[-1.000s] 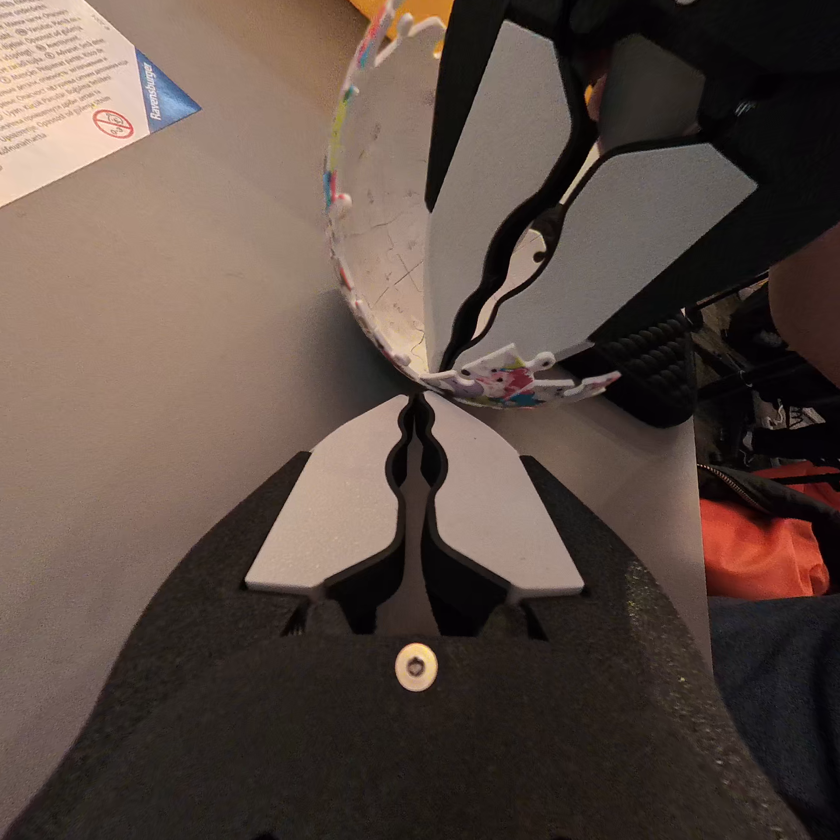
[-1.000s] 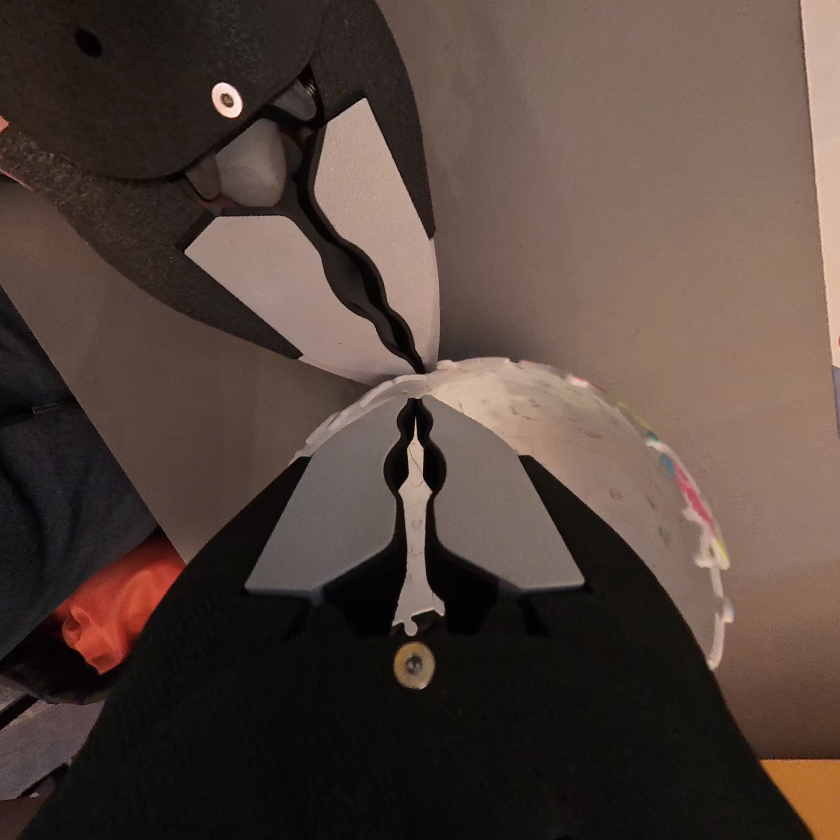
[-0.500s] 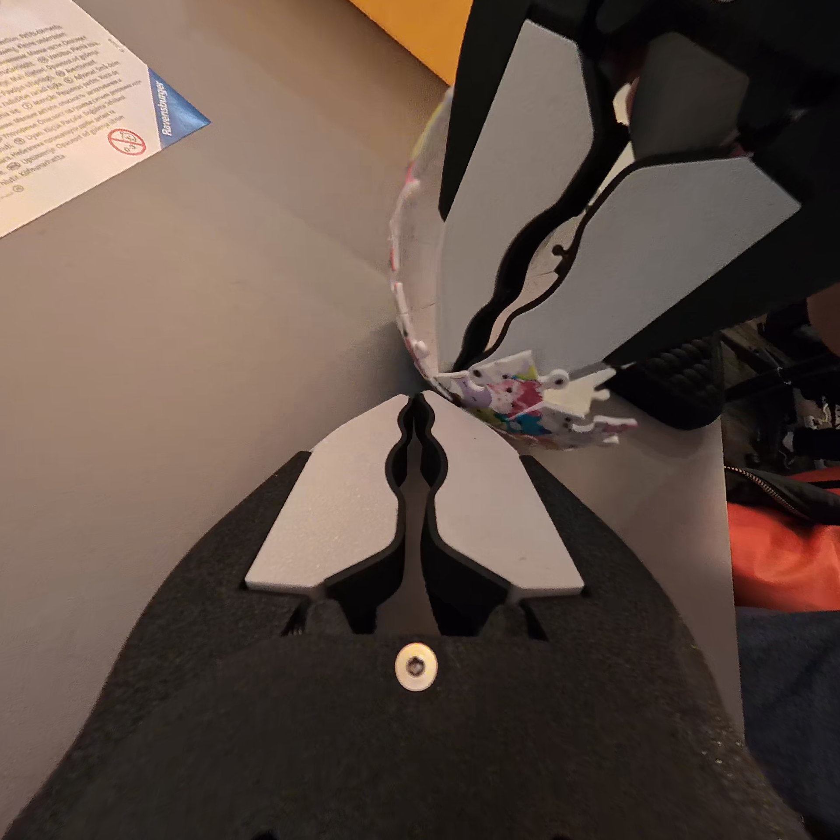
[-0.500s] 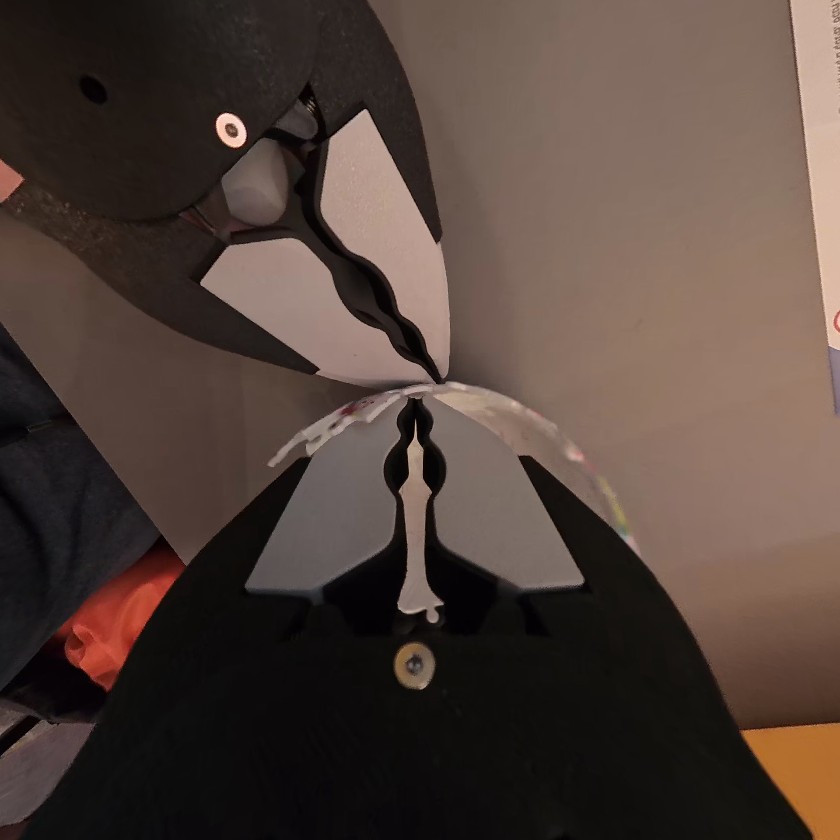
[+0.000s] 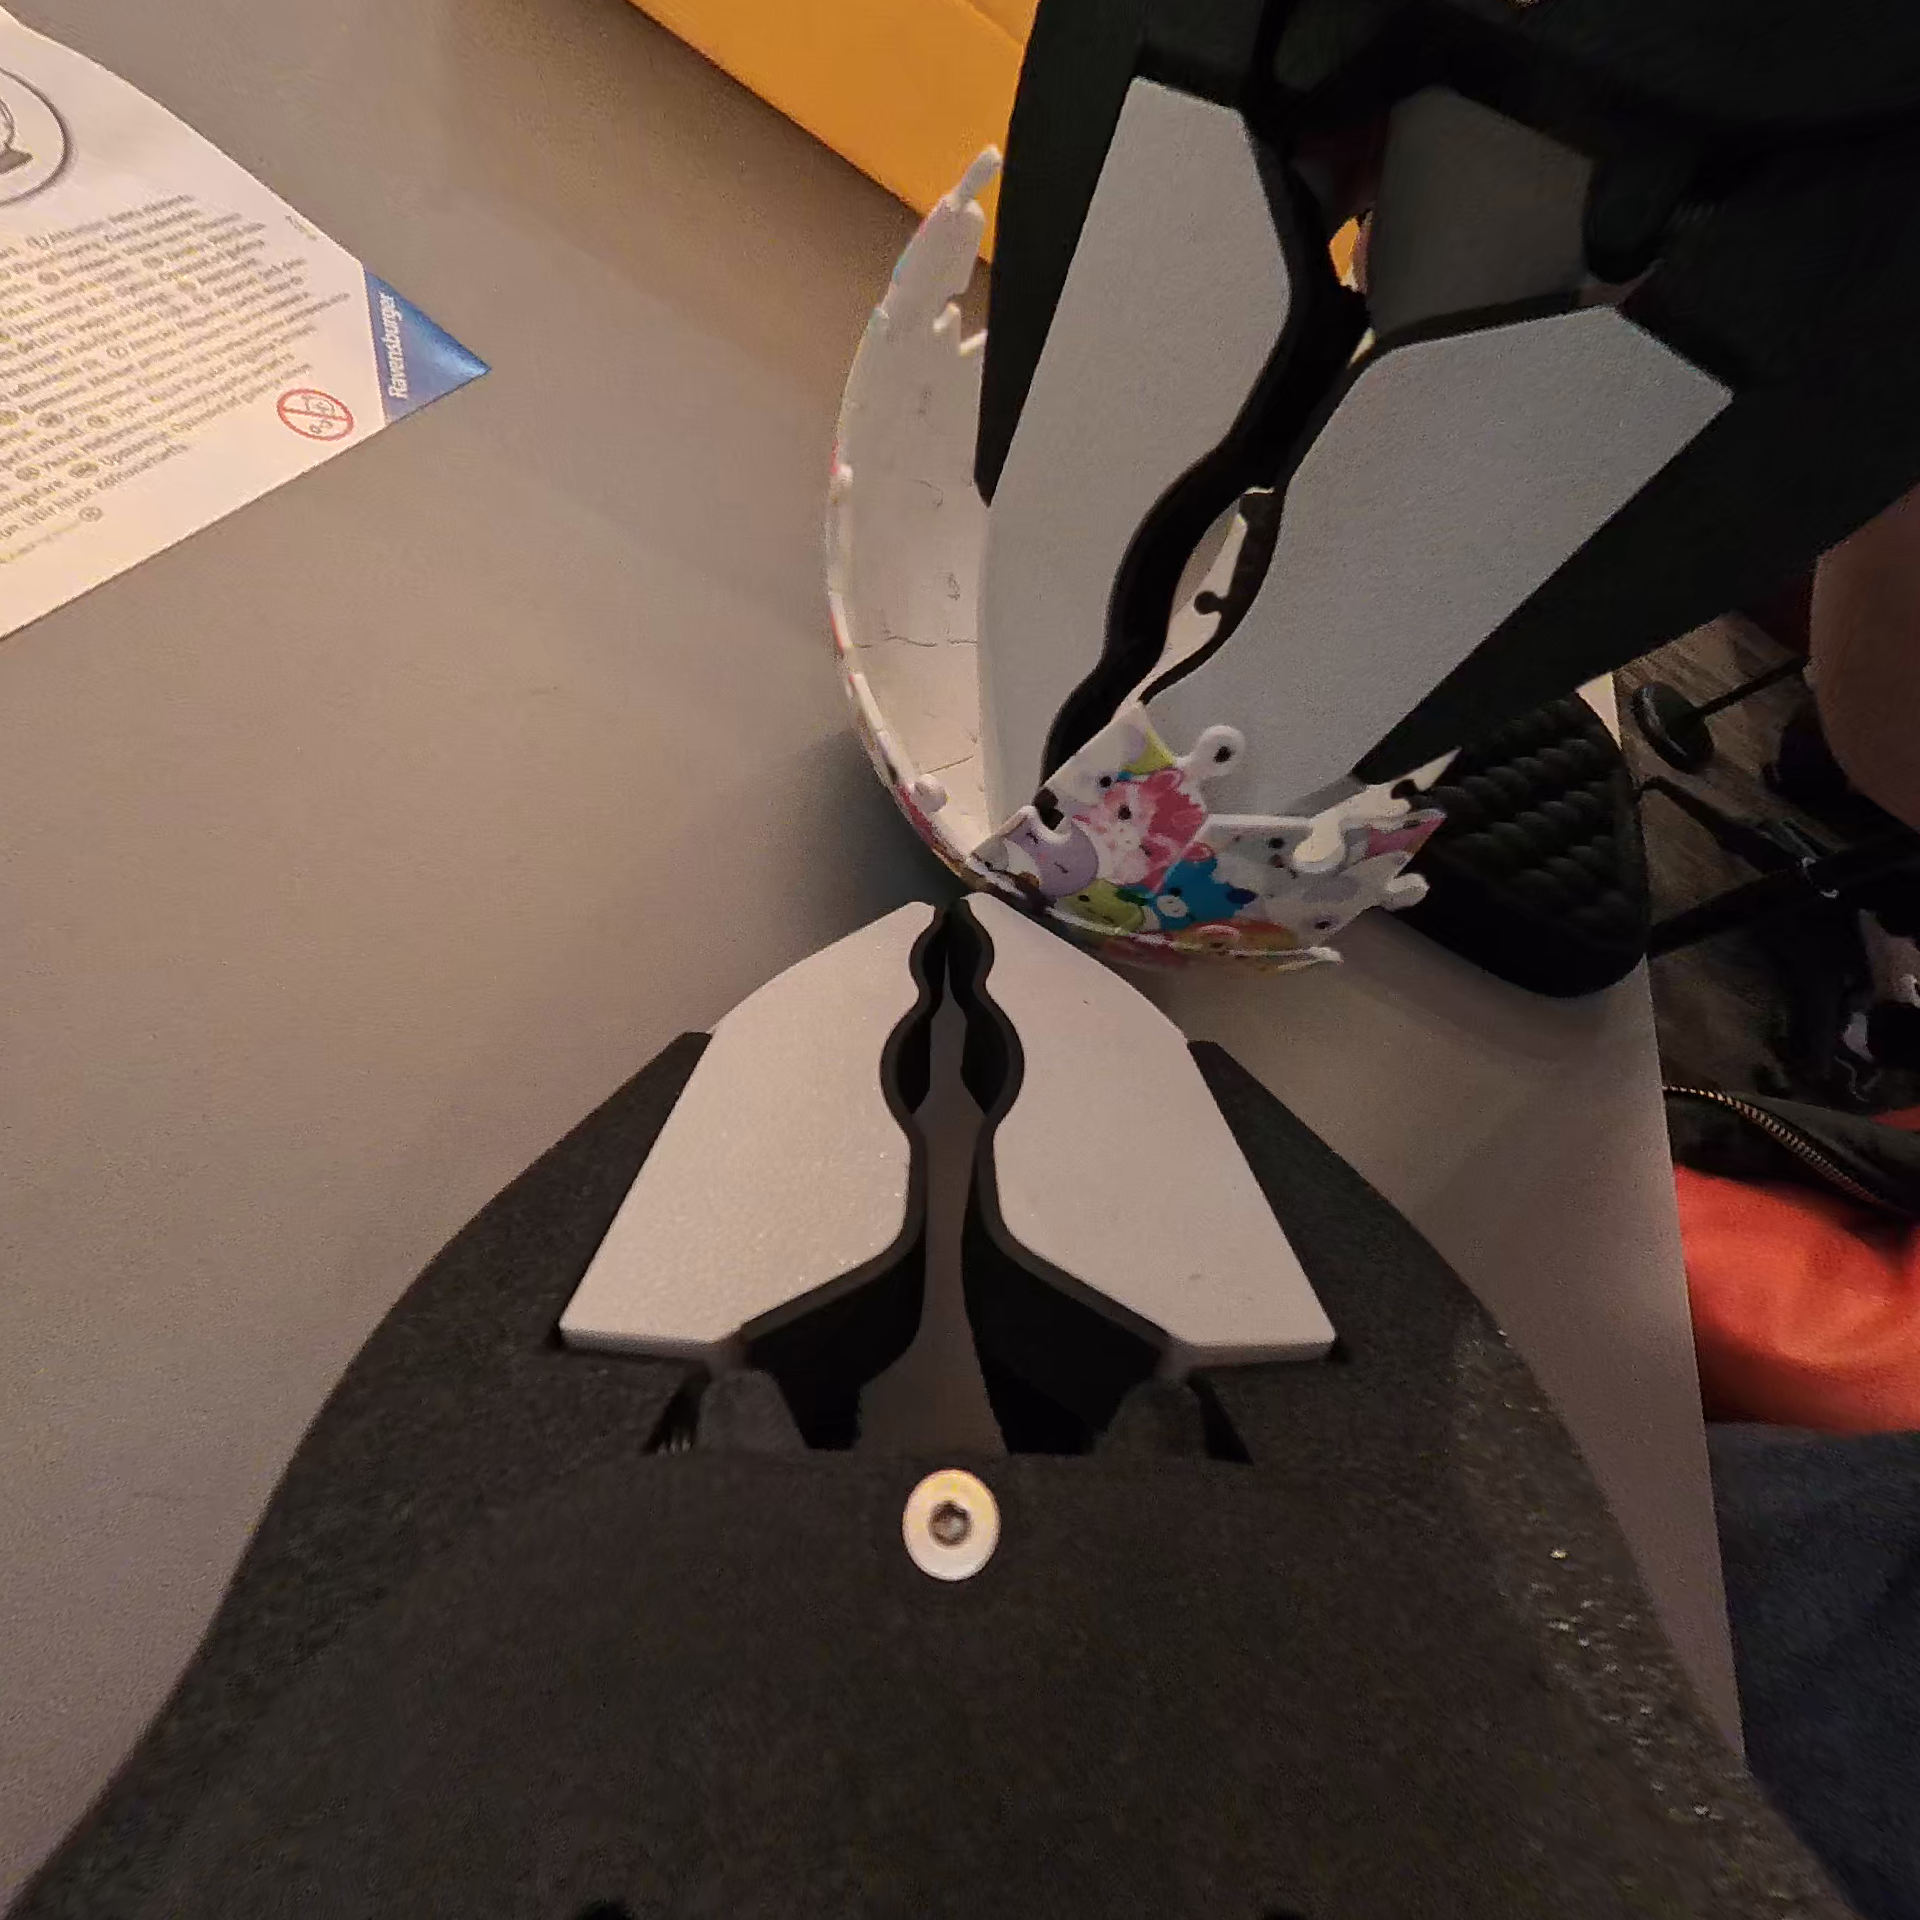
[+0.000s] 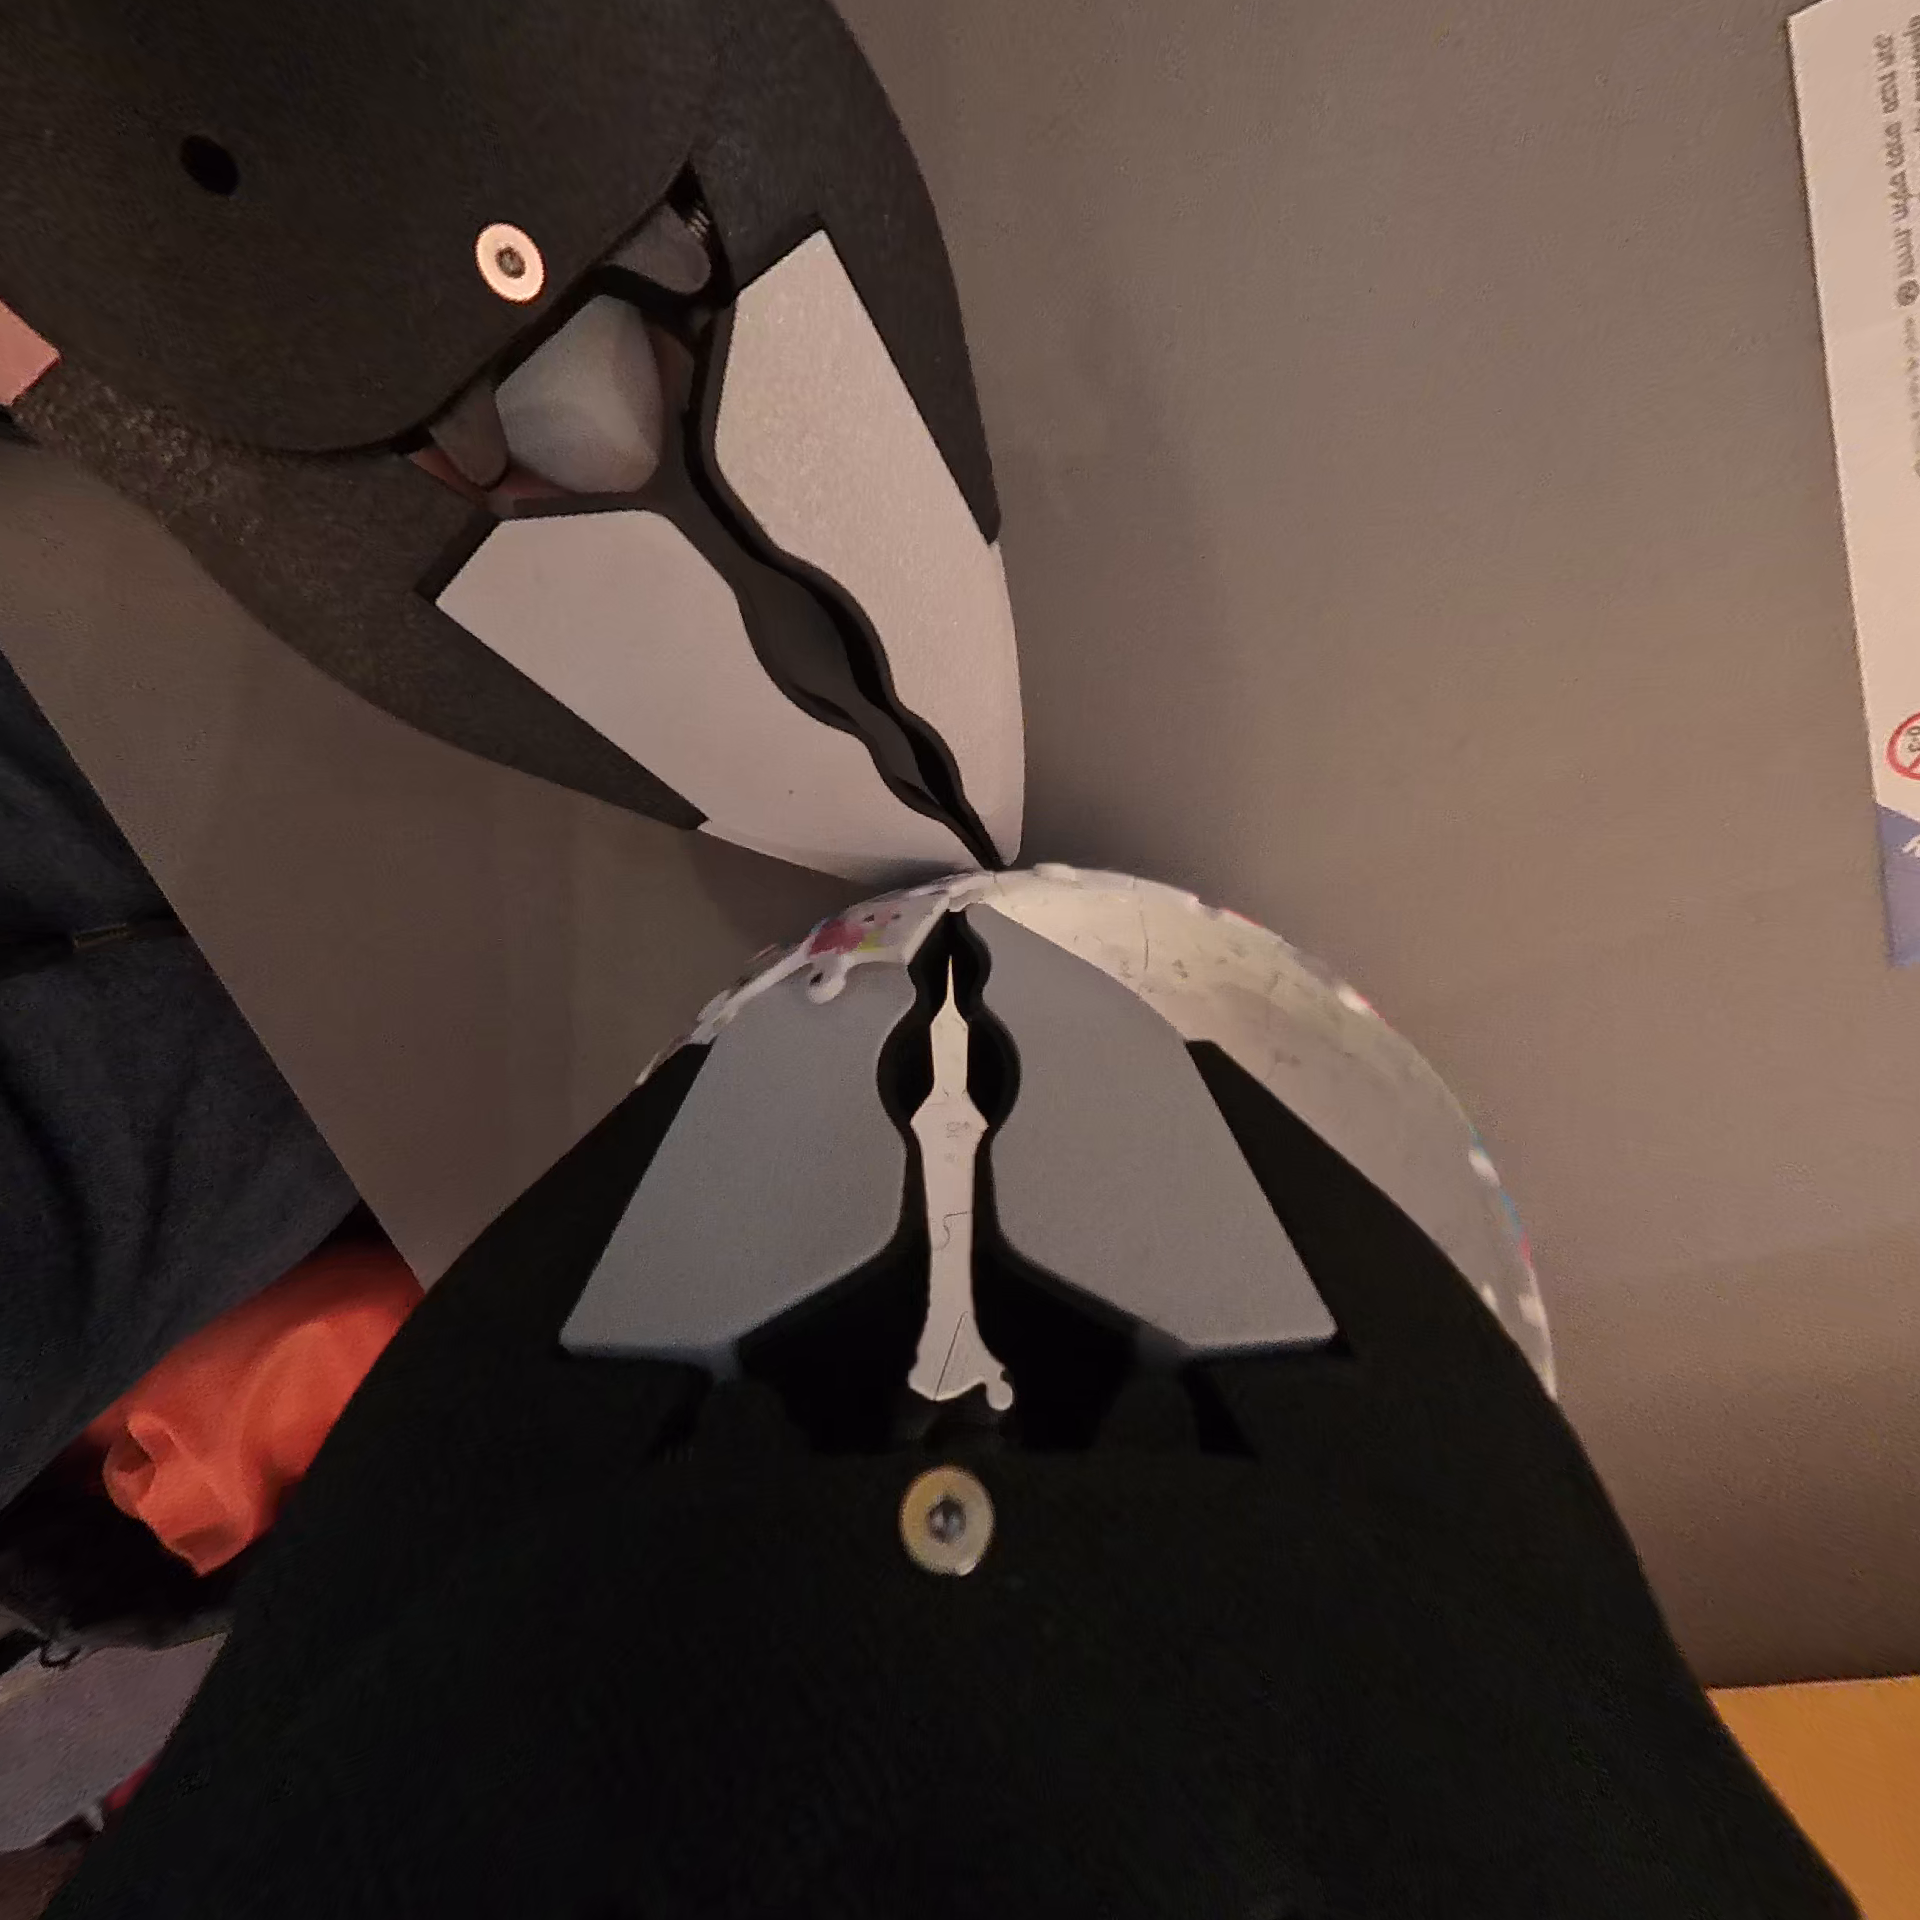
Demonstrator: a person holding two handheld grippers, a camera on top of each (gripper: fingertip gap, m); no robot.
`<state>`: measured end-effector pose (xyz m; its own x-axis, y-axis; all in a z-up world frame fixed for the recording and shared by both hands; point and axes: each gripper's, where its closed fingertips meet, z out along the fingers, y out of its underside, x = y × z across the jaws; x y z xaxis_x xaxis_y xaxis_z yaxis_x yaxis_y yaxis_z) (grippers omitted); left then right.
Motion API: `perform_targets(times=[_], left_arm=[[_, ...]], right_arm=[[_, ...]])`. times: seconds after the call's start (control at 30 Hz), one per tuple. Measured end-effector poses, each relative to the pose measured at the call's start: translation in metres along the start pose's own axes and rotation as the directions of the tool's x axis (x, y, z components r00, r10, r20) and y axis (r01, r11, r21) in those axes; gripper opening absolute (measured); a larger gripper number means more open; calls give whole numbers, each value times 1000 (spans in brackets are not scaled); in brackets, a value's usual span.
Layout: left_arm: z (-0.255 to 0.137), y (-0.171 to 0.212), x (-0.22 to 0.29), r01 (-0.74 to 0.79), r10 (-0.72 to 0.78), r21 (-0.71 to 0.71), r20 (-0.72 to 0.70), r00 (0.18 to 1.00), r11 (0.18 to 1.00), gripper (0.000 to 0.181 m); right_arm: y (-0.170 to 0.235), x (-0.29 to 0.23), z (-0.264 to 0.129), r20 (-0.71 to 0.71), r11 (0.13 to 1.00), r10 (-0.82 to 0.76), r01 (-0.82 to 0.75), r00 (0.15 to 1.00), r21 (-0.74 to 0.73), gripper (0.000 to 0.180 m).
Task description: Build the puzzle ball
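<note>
The half-built puzzle ball (image 5: pixel 1164 873), a curved plastic shell, white inside and bright cartoon-printed outside, has jagged unfinished edges above the grey table (image 5: pixel 520 727).

puzzle ball (image 5: pixel 1143 873): bright cartoon print outside, plain white inside | grippers: black bodies, pale grey fingers (image 5: pixel 769 1153) | table (image 5: pixel 416 831): matt grey | leaflet (image 5: pixel 156 364): white, blue corner | box (image 5: pixel 831 94): yellow

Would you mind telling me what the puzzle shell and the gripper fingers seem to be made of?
Puzzle shell: probably rigid plastic; it holds its curve, matte white inside, glossy colour print outside. Right gripper fingers: seemingly matte, finely grainy grey pads on black, likely printed, plastic.
</note>
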<state>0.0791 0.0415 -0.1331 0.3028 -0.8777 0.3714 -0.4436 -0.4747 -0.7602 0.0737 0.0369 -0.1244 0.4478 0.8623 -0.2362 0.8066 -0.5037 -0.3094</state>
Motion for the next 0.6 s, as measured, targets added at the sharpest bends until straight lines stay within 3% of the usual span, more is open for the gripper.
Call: perform_targets(times=[0.43,0.6], left_arm=[[1,8,18,11,-14,-33,-91,996,999,0],[0,10,22,22,-26,-39,-110,994,999,9]], right_arm=[[8,-7,-7,31,1000,-15,15,999,-3,1],[10,-11,-8,43,1000,-20,21,999,-18,1]])
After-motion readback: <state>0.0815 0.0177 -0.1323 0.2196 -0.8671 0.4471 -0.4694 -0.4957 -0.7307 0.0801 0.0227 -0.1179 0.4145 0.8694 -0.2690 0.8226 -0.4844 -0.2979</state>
